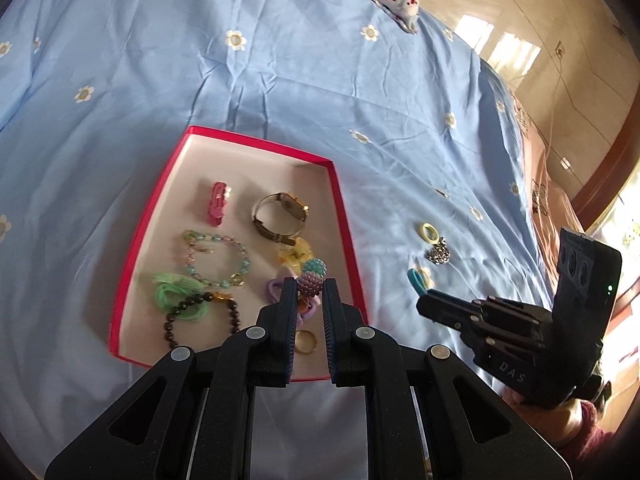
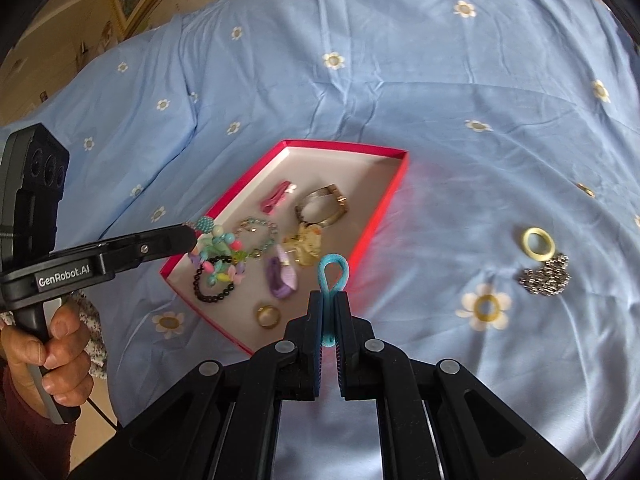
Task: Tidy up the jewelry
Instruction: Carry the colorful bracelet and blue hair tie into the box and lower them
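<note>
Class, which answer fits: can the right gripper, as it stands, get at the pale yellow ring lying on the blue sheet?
Probably not yet. The right gripper is shut on a blue looped hair tie, so its jaws are occupied. The pale yellow ring lies unobstructed on the blue sheet, beside a silver beaded bracelet.

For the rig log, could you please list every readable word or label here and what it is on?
"DAS": black body of the right gripper, seen from the left wrist.
"GenRobot.AI": black side of the left gripper, seen from the right wrist.
The gold-toned wristwatch face is too small to read.
</note>
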Motion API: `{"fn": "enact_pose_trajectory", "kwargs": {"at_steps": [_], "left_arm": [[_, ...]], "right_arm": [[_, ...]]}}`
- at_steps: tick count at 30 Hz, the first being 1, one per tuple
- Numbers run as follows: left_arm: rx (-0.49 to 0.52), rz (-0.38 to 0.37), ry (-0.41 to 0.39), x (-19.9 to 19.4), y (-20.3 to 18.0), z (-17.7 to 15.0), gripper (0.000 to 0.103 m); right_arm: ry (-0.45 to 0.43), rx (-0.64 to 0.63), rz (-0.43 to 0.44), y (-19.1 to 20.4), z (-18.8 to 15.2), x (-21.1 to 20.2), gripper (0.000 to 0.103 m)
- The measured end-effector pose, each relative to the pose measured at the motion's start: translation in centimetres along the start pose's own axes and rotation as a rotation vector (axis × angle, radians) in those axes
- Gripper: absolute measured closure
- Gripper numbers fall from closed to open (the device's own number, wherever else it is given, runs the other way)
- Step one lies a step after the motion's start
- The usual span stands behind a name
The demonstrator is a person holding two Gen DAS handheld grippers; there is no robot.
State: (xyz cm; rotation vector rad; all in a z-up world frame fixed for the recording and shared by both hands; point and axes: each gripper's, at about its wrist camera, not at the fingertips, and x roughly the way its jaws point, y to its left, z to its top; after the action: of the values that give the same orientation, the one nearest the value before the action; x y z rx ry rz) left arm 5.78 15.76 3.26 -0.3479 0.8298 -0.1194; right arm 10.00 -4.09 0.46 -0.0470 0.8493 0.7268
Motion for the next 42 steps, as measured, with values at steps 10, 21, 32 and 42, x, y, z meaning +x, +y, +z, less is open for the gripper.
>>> {"fn": "enact_pose_trajectory", "kwargs": {"at_steps": [10, 21, 32, 42], "left_arm": [[-0.041, 0.005, 0.003, 0.3, 2.0, -0.2, 0.092], [-0.089, 0.046, 0.028, 1.6, 5.2, -0.3, 0.092], [-0.135, 0.116, 0.061, 3.0, 8.3, -1.2, 0.092], [-0.154, 0.165, 0.09, 4.0, 9.6, -1.7, 0.092]], "right_arm": [[0.041, -0.053, 0.04, 2.8, 0.3, 2.6, 0.098], [0.104, -0.067, 0.06, 3.9, 0.4, 6.3, 0.098], [0.161, -0.083, 0.065, 4.4, 0.3, 9.3, 0.097], [0.186, -0.072, 0.07, 4.0, -0.3, 10.1, 0.093]]}}
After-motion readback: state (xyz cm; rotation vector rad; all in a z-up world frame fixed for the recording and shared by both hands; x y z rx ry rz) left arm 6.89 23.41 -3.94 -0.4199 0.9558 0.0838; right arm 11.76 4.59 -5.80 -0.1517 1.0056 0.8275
